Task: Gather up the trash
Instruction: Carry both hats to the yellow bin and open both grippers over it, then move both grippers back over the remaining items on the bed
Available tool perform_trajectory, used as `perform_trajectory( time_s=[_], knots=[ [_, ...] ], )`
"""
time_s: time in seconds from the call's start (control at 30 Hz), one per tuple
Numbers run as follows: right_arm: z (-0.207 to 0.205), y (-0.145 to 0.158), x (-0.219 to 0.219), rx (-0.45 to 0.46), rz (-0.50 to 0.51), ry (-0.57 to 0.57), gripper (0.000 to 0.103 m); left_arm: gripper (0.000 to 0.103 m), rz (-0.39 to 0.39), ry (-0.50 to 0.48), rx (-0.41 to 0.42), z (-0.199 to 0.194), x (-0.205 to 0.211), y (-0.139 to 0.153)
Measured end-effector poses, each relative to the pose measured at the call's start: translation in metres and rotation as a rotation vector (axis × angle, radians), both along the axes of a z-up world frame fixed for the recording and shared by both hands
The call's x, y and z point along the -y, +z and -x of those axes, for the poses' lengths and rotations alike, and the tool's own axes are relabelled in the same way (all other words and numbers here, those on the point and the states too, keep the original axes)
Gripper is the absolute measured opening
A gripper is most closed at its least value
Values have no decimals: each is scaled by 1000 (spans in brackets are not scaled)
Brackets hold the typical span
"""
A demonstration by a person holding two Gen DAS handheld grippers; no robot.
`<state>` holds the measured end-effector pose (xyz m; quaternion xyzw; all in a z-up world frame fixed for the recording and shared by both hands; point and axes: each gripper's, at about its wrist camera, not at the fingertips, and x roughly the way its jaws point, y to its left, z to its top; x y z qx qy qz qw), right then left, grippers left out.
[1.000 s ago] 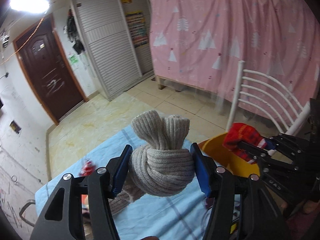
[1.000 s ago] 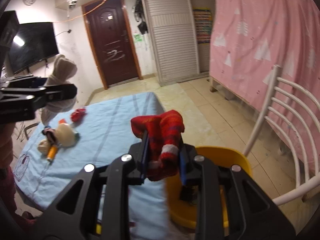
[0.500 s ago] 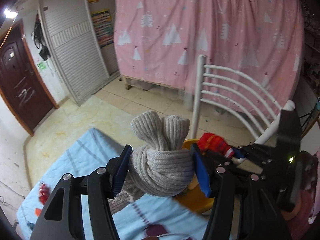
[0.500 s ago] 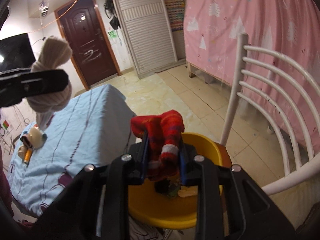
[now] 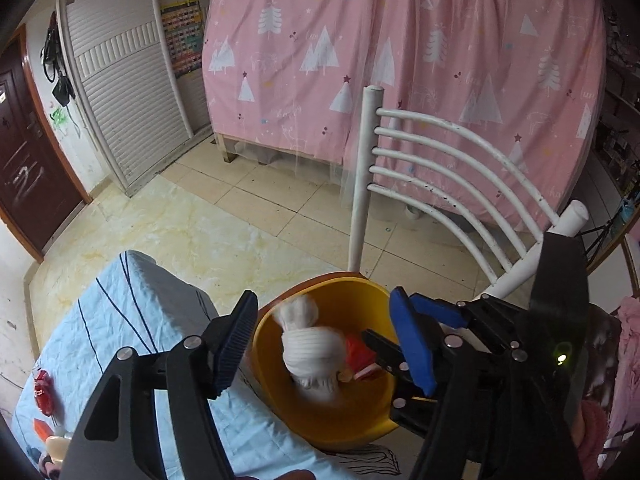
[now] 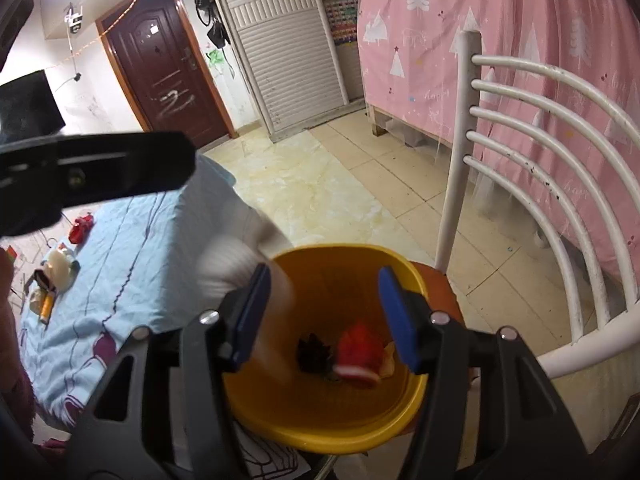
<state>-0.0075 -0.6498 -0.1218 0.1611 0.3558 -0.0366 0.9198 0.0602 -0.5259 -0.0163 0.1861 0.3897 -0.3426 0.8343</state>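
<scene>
The knotted beige sock [image 5: 314, 350] is inside the yellow bin [image 5: 360, 420], blurred, and free of my left gripper [image 5: 326, 344], whose fingers have just been opening and now stand wide with nothing pressed between them. The red sock [image 6: 358, 350] lies at the bottom of the same bin beside some dark scraps, below my right gripper [image 6: 324, 314]; its fingers have also just been opening and are spread apart, empty. The bin sits on the orange seat of a white chair [image 5: 452, 168], just off the corner of the desk [image 5: 132, 312] with its pale blue cloth. From the right wrist view I see a red wrapper [image 6: 80, 227] and a few small items near the desk's far edge.
</scene>
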Motion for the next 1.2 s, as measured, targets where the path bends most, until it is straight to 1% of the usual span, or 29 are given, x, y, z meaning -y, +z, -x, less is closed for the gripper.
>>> perform_trajectory(
  time_s=[0.1, 0.27, 0.43, 0.47, 0.5, 0.53, 0.8, 0.93, 1.2],
  knots=[
    [0, 0, 0, 1, -1, -2, 54, 60, -6, 3, 7, 1, -1, 1],
    [-1, 2, -8, 2, 6, 10, 55, 60, -2, 11, 28, 1, -14, 9],
    [-1, 15, -24, 31, 23, 27, 55, 60, 5, 41, 72, 5, -42, 20],
    [-1, 19, -30, 40, 30, 33, 55, 60, 2, 55, 83, 4, -51, 23],
    [-2, 21, -34, 43, 34, 37, 58, 60, -2, 67, 90, 3, -57, 25],
    [-2, 24, -39, 47, 41, 43, 61, 60, -8, 87, 100, 2, -66, 27],
    [-15, 38, -91, 61, 76, 122, 63, 60, -6, 224, 119, -17, -141, 41],
    [-25, 46, -121, 62, 95, 175, 68, 60, 1, 290, 130, -23, -184, 47],
    [-42, 57, -186, 73, 137, 282, 69, 61, 2, 423, 150, -38, -270, 54]
  ],
)
